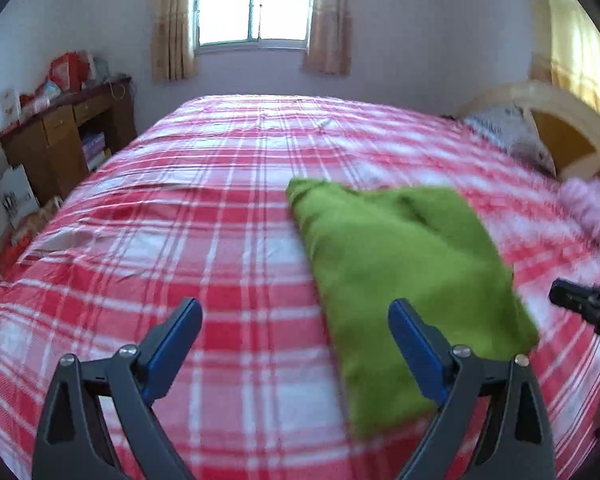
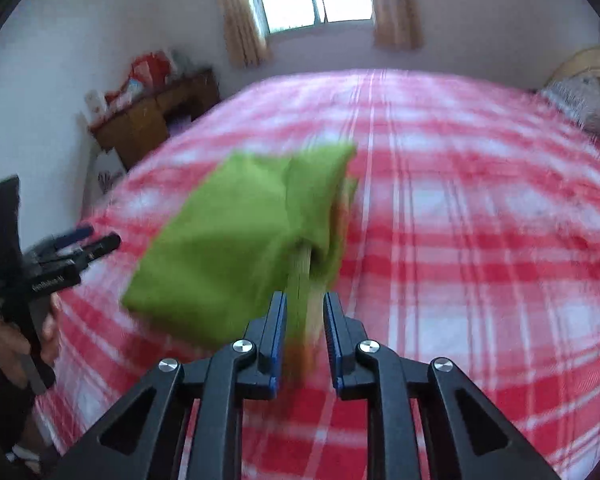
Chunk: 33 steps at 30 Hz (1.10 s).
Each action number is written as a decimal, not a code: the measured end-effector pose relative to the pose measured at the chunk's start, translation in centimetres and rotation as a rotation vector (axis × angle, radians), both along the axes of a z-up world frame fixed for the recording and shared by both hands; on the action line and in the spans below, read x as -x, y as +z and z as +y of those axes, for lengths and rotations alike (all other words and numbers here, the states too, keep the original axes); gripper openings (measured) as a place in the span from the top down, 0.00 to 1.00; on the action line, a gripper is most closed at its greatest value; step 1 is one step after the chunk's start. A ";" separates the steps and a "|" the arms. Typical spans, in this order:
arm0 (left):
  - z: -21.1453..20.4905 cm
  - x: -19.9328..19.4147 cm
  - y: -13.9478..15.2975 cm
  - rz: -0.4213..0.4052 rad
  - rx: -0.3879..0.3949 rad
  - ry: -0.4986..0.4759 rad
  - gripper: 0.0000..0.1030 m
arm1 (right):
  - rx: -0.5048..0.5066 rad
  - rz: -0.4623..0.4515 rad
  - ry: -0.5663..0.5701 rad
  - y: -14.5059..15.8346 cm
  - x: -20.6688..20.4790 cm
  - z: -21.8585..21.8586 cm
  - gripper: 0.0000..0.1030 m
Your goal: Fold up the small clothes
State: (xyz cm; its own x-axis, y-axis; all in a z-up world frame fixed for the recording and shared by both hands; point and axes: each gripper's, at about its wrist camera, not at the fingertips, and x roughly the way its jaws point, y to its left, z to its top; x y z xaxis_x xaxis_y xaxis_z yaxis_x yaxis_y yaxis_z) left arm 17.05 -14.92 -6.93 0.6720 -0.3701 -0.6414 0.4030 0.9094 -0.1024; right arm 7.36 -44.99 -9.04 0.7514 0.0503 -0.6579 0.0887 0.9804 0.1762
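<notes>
A folded green cloth [image 1: 400, 276] is over the red and white plaid bedspread [image 1: 220, 208], blurred with motion. My left gripper [image 1: 296, 344] is open and empty, just left of the cloth's near end. In the right wrist view my right gripper [image 2: 305, 312] has its jaws a narrow gap apart, with an edge of the green cloth [image 2: 228, 240] between them; the cloth looks lifted and hangs out ahead of it. Whether the pads pinch it is unclear. The right gripper [image 1: 588, 308] shows at the right edge of the left wrist view, and the left gripper [image 2: 80, 248] shows at the left of the right wrist view.
A wooden desk [image 1: 64, 140] with clutter stands by the left wall. A curtained window [image 1: 252, 4] is in the far wall. A pillow [image 1: 512, 136] and a wooden headboard [image 1: 560, 132] are at the right. A pink fuzzy item [image 1: 592, 212] lies at the bed's right side.
</notes>
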 end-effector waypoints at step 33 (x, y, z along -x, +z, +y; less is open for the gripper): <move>-5.8 -6.6 -5.8 0.246 0.093 -0.079 0.54 | -0.218 0.110 0.042 -6.2 -9.3 0.0 0.66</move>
State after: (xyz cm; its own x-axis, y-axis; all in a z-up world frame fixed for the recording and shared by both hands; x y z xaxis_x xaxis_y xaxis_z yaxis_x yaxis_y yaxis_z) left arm 23.65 -20.72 -12.70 0.4674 -0.4798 -0.7426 0.4247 0.8585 -0.2874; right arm 16.66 -45.00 -15.26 0.6698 0.2296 -0.7061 0.0793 0.9234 0.3755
